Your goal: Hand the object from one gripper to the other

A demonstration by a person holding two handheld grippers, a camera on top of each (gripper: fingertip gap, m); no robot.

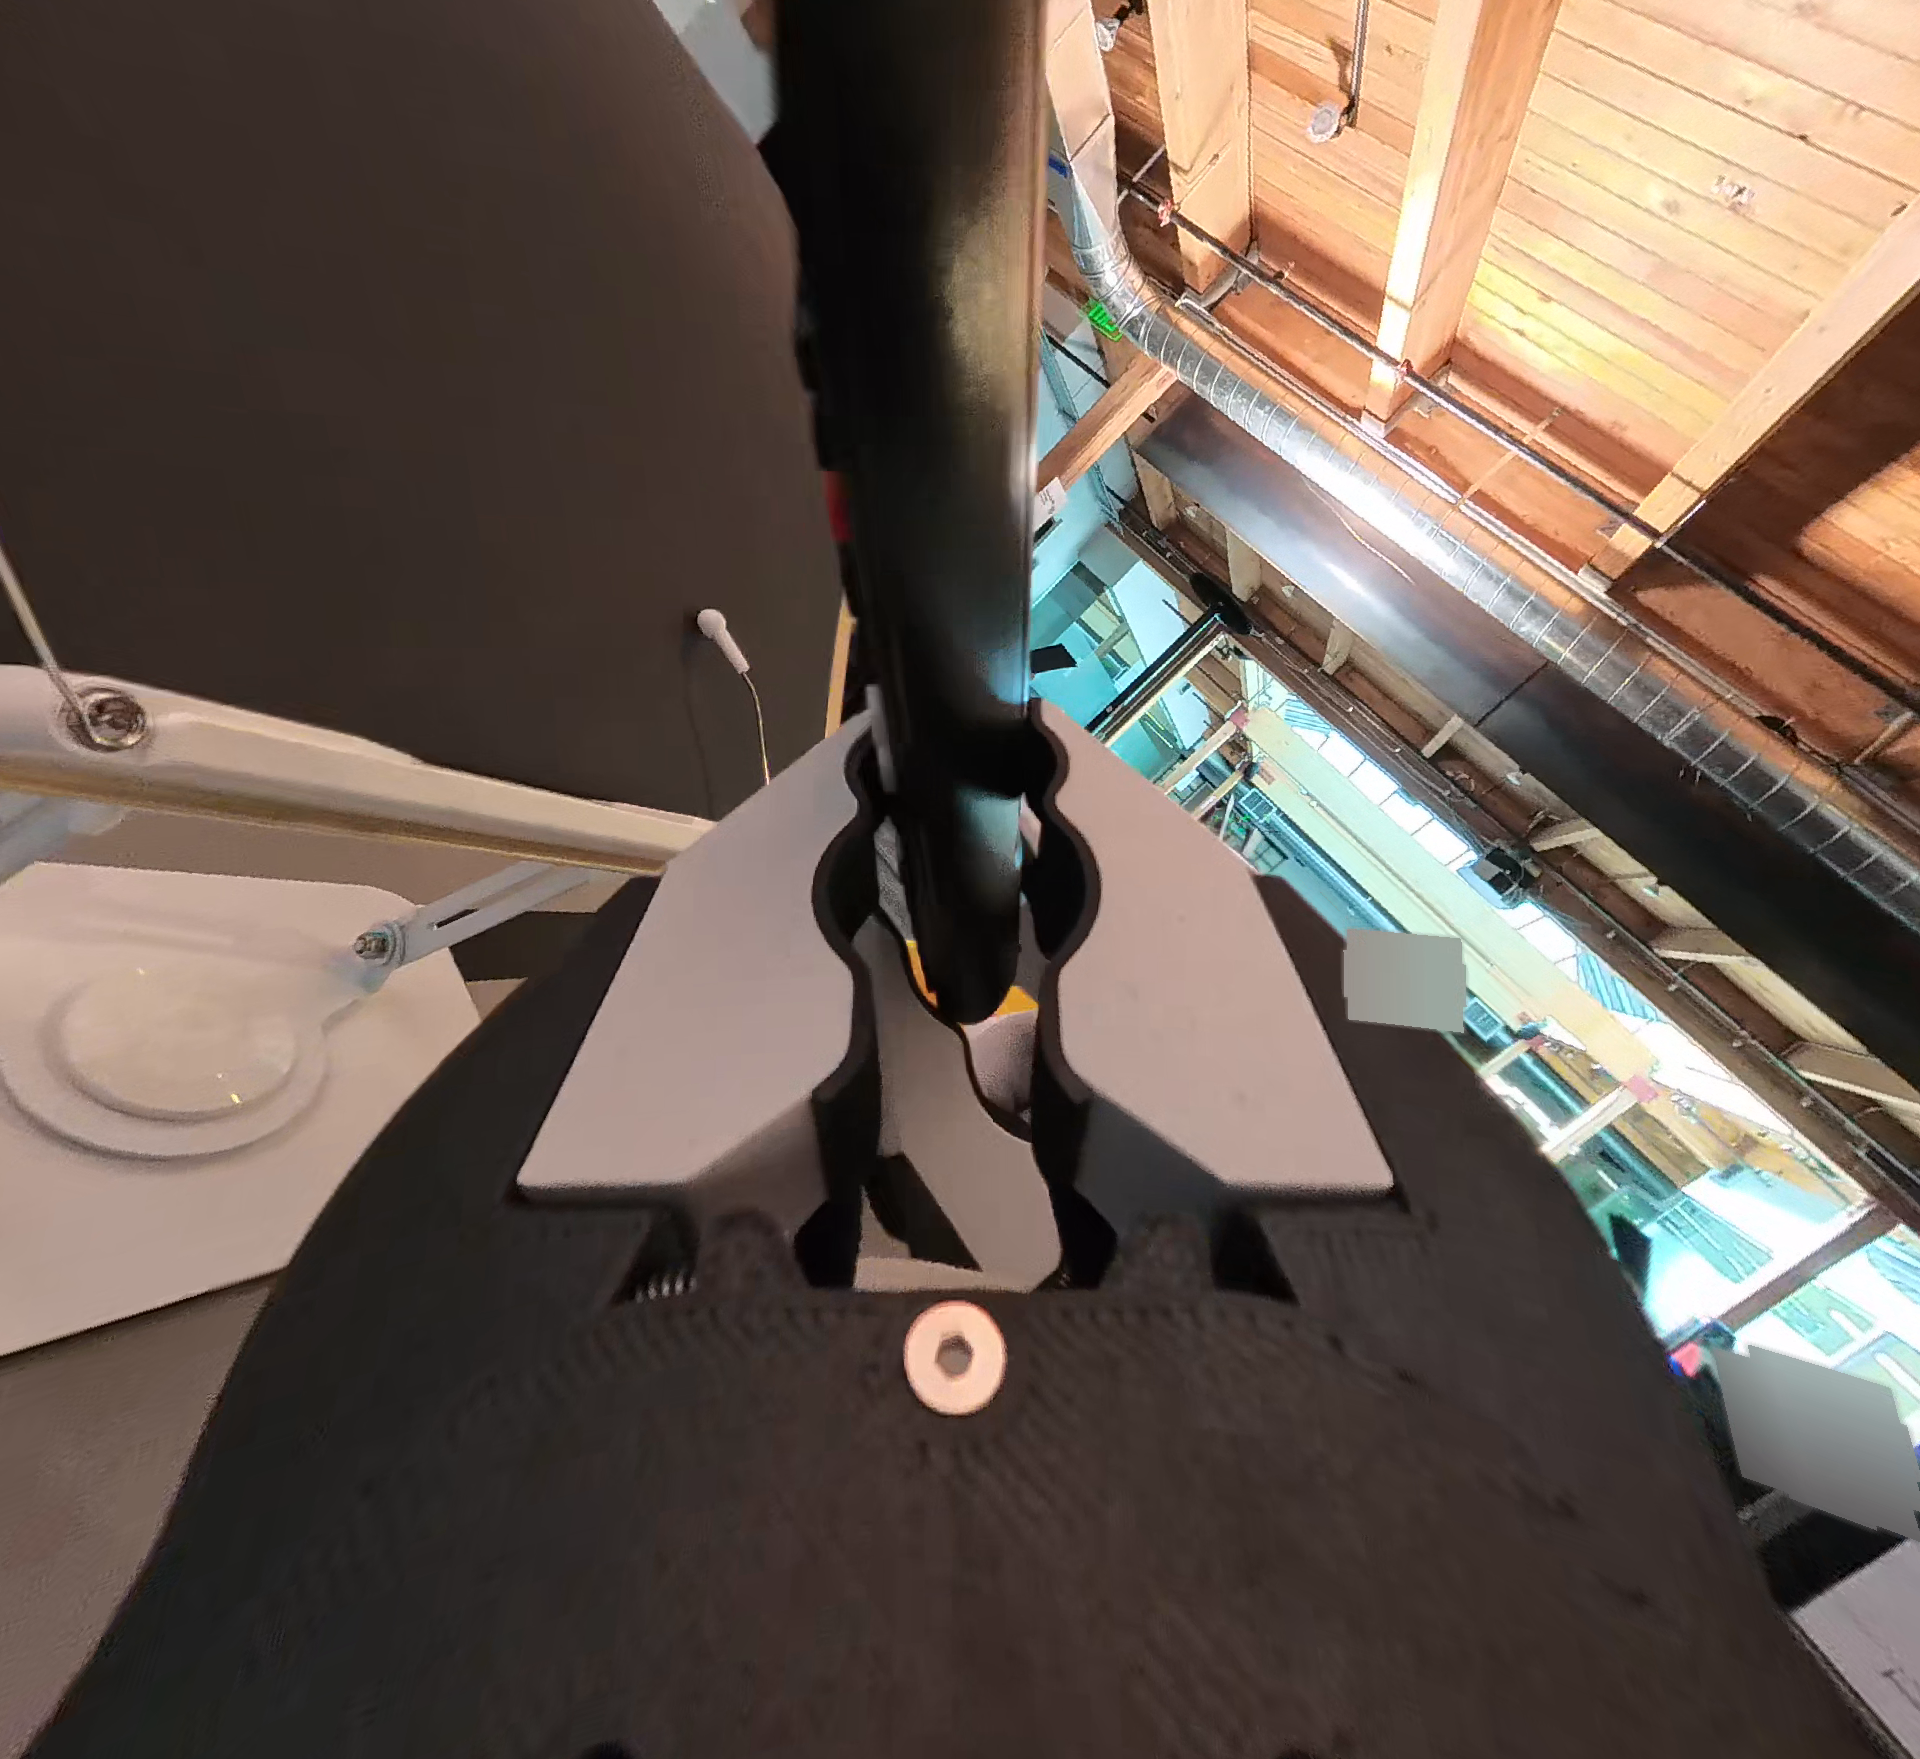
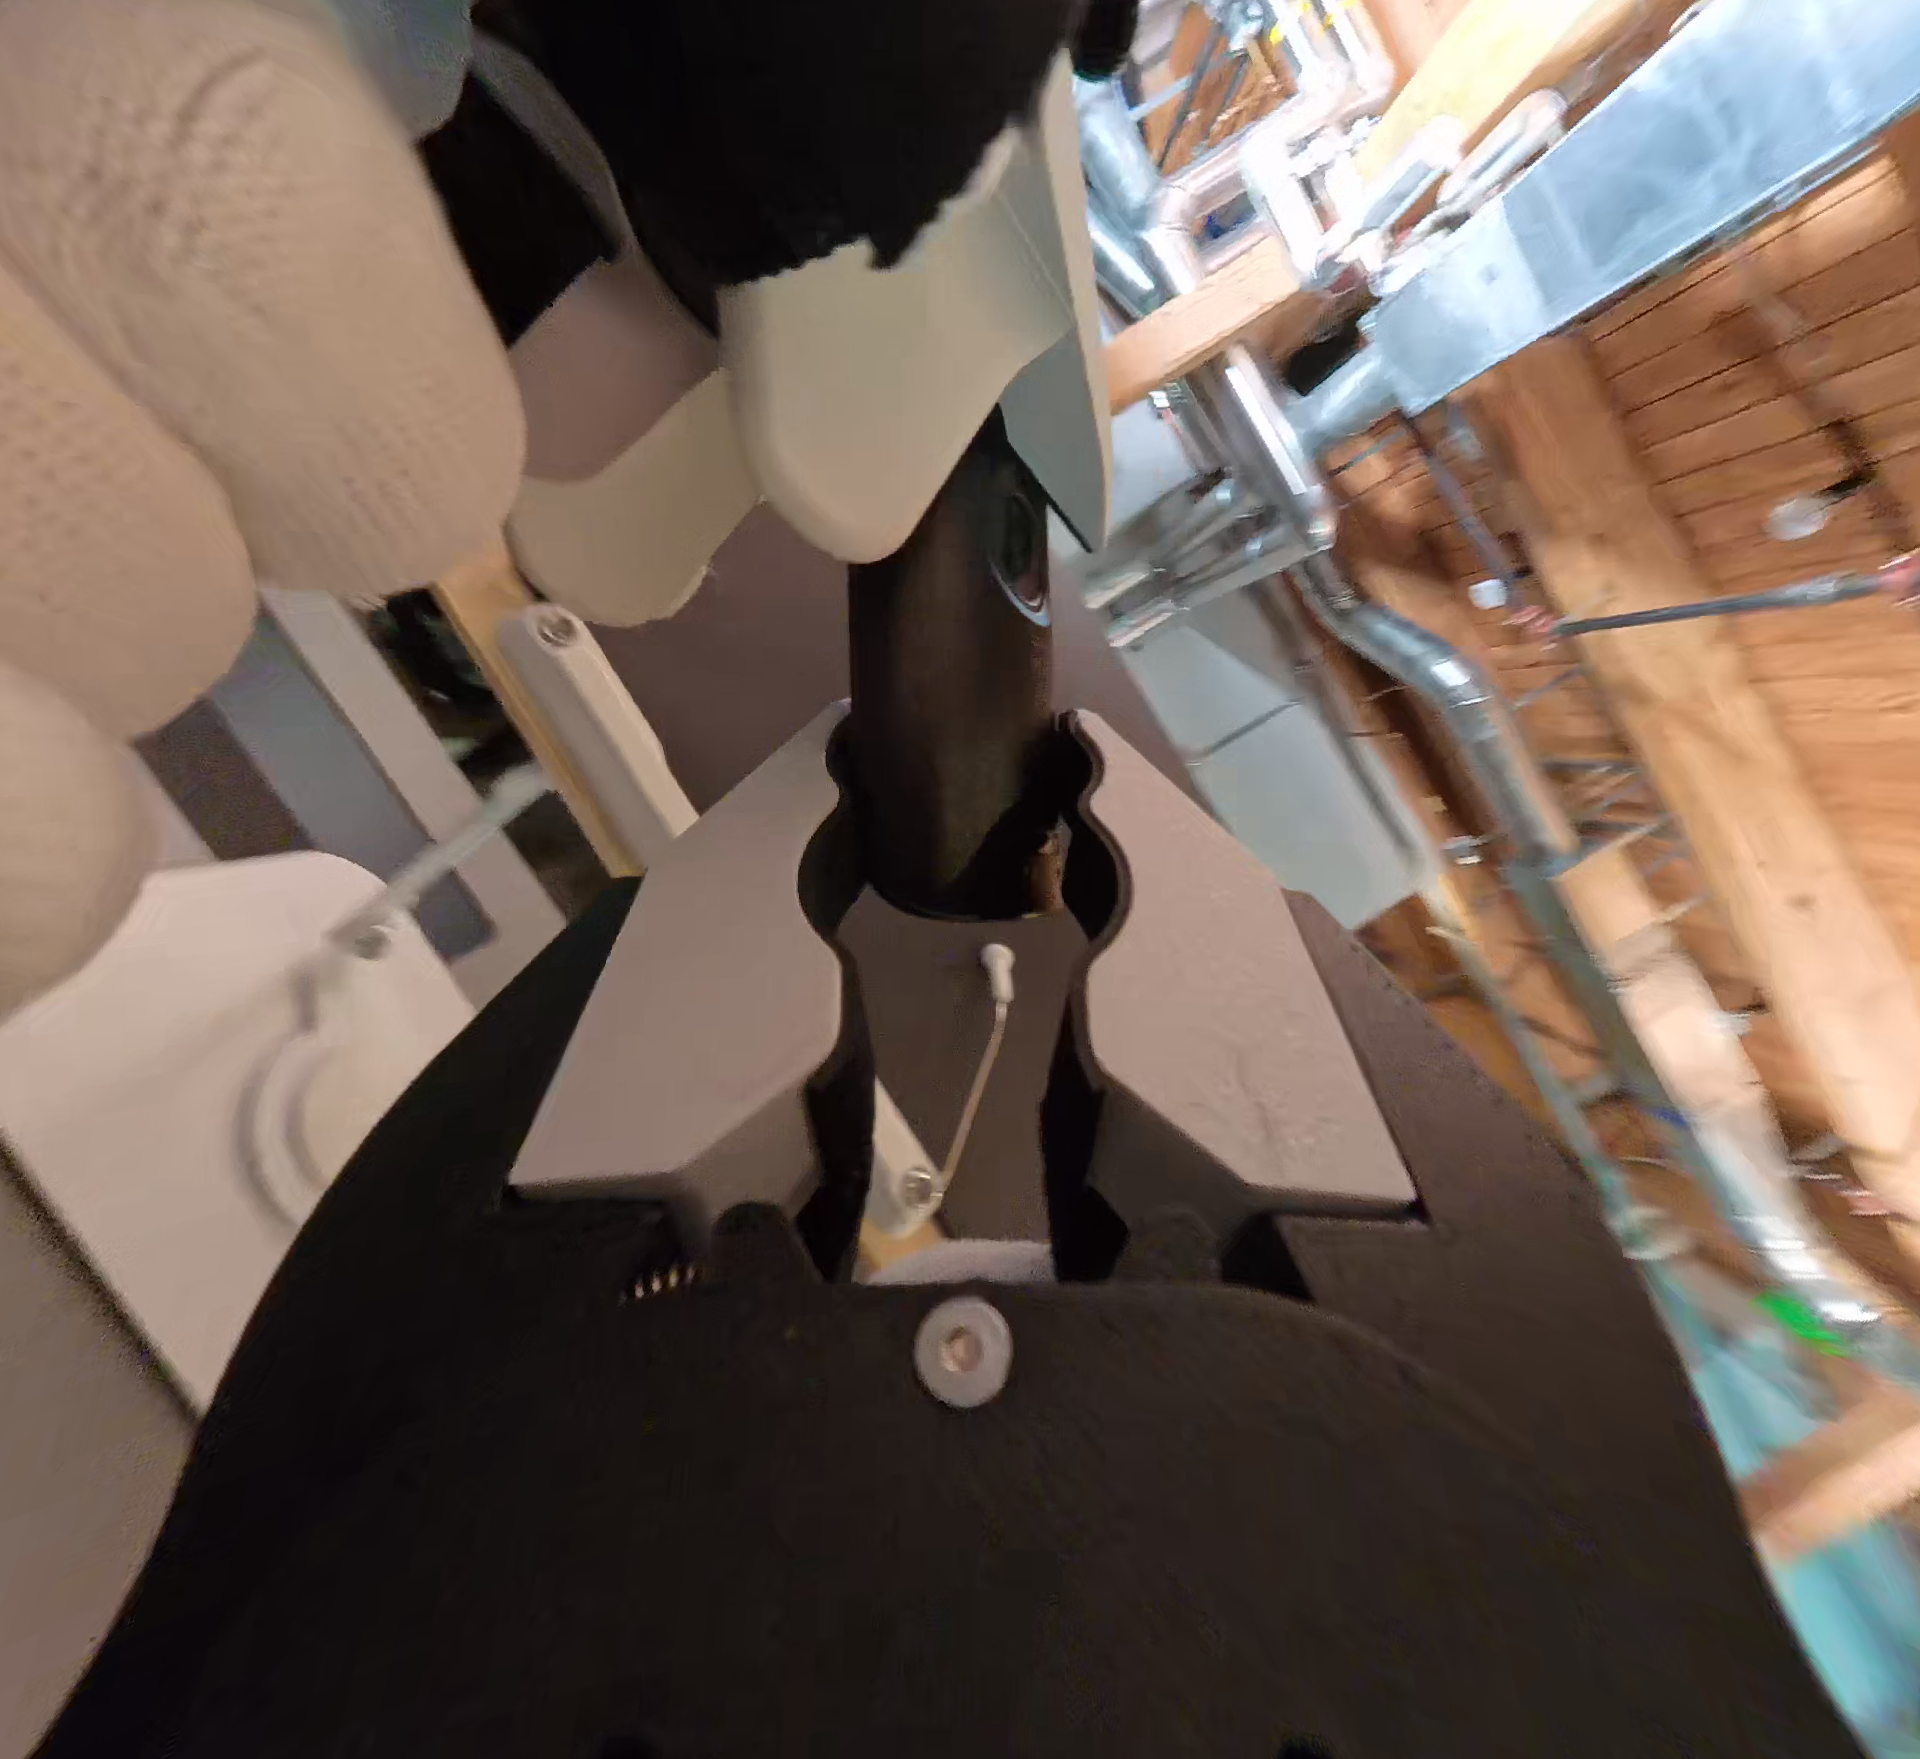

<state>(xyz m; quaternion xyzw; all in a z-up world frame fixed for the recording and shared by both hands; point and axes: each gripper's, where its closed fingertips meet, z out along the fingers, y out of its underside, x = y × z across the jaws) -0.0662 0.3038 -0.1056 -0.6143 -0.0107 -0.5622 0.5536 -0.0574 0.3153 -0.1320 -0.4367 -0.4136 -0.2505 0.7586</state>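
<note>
Both hand-held grippers, L (image 1: 956,774) & R (image 2: 961,774), clamp black object (image 1: 935,359) betw fingertips

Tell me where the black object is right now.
In both wrist views the black object sits centre frame, clamped at one end by the left claw and at the other by the right claw.

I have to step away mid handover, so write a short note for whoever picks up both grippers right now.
Left gripper: shut on one end of the black object.
Right gripper: closed around the other end of it. In the right wrist view the left gripper shows above, with a white-gloved hand holding it.
Object: a long dark tool held up in the air between the two grippers, both pointing toward the wooden ceiling.
Done: both grippers are on it.
Left: open one gripper and draw it away. These views do not tell which is the giver.
</note>
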